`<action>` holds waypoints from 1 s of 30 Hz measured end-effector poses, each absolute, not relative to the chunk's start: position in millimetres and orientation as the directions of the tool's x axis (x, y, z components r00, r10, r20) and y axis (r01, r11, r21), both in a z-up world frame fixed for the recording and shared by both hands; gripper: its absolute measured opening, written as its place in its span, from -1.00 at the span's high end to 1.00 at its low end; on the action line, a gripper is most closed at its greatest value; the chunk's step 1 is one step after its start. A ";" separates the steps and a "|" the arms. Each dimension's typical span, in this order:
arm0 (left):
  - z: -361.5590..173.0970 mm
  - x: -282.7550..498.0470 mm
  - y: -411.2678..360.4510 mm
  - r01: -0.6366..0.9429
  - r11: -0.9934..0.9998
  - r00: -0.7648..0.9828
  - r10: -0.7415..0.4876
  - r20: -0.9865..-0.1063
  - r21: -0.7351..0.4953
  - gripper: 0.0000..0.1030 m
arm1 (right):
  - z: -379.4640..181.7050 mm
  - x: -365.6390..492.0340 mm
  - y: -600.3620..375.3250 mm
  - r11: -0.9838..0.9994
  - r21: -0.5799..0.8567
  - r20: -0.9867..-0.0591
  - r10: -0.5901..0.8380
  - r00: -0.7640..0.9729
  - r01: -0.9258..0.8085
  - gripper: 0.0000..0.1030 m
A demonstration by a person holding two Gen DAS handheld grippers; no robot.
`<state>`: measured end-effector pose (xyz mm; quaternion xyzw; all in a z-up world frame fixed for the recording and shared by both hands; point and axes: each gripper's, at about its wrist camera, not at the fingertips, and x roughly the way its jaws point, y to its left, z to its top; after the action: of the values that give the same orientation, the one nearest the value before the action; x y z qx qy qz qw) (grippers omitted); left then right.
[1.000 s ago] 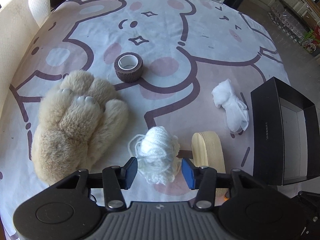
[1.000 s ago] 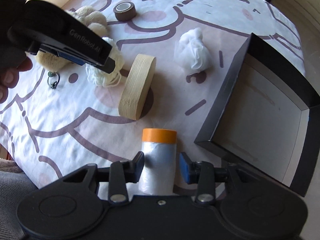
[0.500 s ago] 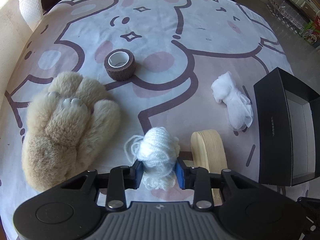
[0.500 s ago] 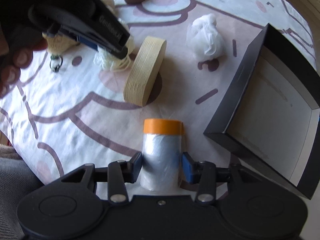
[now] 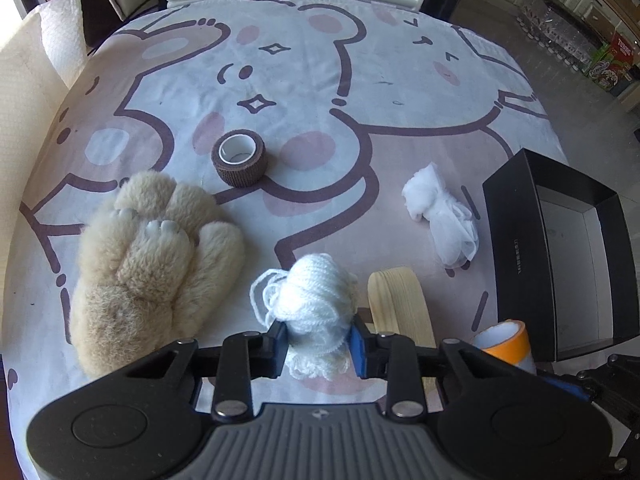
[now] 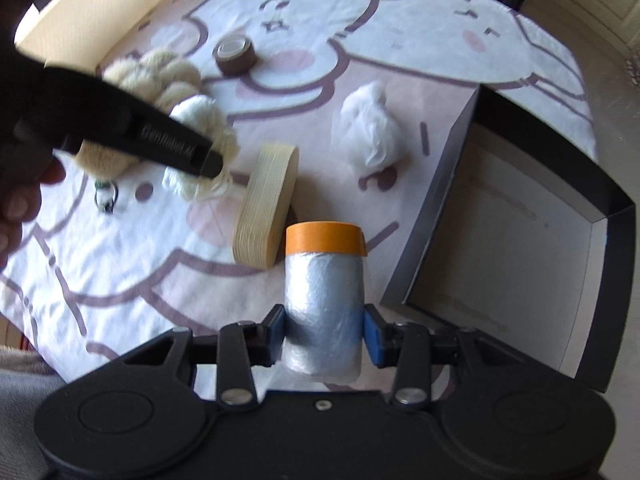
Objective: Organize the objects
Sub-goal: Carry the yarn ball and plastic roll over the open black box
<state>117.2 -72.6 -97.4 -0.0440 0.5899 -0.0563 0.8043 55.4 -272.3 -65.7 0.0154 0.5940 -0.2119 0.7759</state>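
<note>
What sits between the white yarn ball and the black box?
The tan tape roll, standing on edge beside the yarn ball, then bare cloth up to the black box; clearest in the left wrist view.

Both wrist cameras look steeply down, close over the worktop (image 5: 360, 60), each along its own jaws. They share the yarn ball (image 5: 316, 292), wooden ring (image 6: 268, 208) and black box (image 6: 520, 240).

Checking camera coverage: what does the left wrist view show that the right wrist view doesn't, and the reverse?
Left wrist only: left gripper front-on, shut on the white yarn ball; whole plush paw.

Right wrist only: key ring; full side of the film roll, clamped in the right gripper.

Both: brown tape roll, white mesh bundle, beige tape roll, black box.
</note>
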 end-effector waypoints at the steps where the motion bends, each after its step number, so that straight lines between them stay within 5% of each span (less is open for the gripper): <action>1: -94.1 115.6 -71.3 0.036 0.991 0.308 -0.135 -0.942 -0.130 0.37 | -61.6 55.7 -272.1 0.906 -0.223 -0.923 -0.315 0.222 0.359 0.19; 30: -10.1 51.0 -73.3 0.039 0.991 0.496 -0.131 -0.858 -0.129 0.36 | 13.0 15.8 -253.8 0.828 -0.227 -0.771 -0.474 0.425 0.512 0.19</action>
<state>51.0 -73.3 -10.1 -0.0460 0.4996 -0.0494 0.8636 15.8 -253.8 13.0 0.0208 0.4494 -0.2922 0.8440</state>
